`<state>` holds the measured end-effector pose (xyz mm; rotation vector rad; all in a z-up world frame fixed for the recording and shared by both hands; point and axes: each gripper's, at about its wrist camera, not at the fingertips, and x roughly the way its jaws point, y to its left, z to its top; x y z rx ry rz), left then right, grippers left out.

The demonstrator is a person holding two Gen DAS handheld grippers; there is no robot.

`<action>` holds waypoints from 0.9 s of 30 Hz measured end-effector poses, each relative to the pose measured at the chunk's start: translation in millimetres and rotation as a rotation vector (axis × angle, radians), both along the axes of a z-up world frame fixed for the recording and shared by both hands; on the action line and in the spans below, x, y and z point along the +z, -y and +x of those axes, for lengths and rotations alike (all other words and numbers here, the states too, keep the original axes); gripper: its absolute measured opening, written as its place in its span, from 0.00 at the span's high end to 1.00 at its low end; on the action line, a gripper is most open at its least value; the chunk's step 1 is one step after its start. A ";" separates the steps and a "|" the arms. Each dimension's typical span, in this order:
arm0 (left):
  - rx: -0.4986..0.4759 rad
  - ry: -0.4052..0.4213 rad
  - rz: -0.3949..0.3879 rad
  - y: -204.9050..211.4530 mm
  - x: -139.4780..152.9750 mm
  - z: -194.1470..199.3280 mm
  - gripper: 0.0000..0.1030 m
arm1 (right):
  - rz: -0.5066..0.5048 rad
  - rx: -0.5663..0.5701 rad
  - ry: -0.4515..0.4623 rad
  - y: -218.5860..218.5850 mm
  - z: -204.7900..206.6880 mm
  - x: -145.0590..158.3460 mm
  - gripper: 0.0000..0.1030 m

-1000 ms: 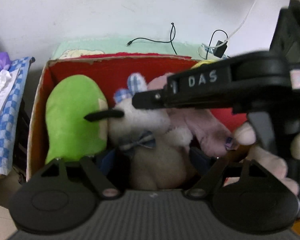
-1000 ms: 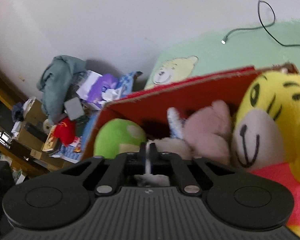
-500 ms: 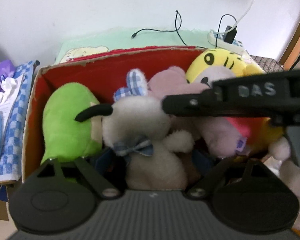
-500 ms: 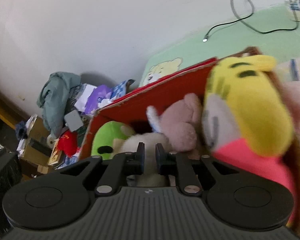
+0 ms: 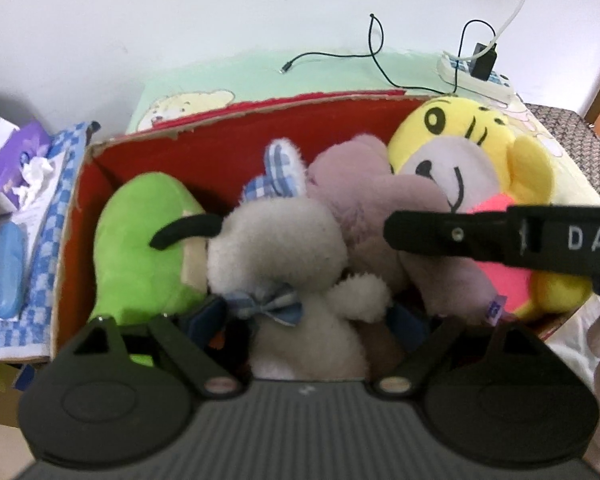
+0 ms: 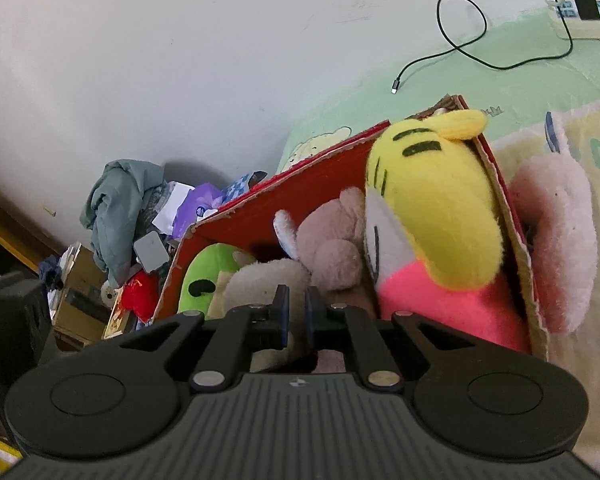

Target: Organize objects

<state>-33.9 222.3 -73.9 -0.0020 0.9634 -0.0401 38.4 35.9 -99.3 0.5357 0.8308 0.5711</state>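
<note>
- Red-lined cardboard box [image 5: 100, 168] sits on a pale green cartoon-print sheet [image 5: 260, 76], packed with plush toys.
- Row in the box, left wrist view, left to right: green plush [image 5: 140, 240], white fluffy plush with blue checked bow tie [image 5: 284, 256], dusty-pink plush [image 5: 364, 200], yellow tiger plush in pink top [image 5: 460, 152]. All touch their neighbours.
- Left gripper [image 5: 306, 322]: jaws have just been opening and stand well apart, one on each side of the white plush's body; pads do not press on it.
- Right gripper [image 6: 296, 316]: jaws nearly together, only a thin gap, nothing between them. In the left wrist view it crosses in front of the tiger and pink plush.
- A further pink plush [image 6: 556, 240] lies outside the box, against its right wall.
- Black cable [image 5: 364, 52] and power strip [image 5: 476, 76] lie on the sheet behind the box.
- Cluttered pile left of the box: purple tissue pack [image 5: 16, 160], blue checked cloth [image 5: 48, 240].
</note>
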 end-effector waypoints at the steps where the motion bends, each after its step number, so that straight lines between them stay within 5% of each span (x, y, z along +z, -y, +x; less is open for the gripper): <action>1: 0.001 0.002 0.012 1.1 0.5 -0.5 0.16 | -0.004 0.004 0.005 0.0 -1.0 0.4 0.93; 27: 0.081 0.017 0.049 14.1 13.8 0.2 0.25 | 0.000 -0.045 0.061 32.4 -23.2 8.4 0.85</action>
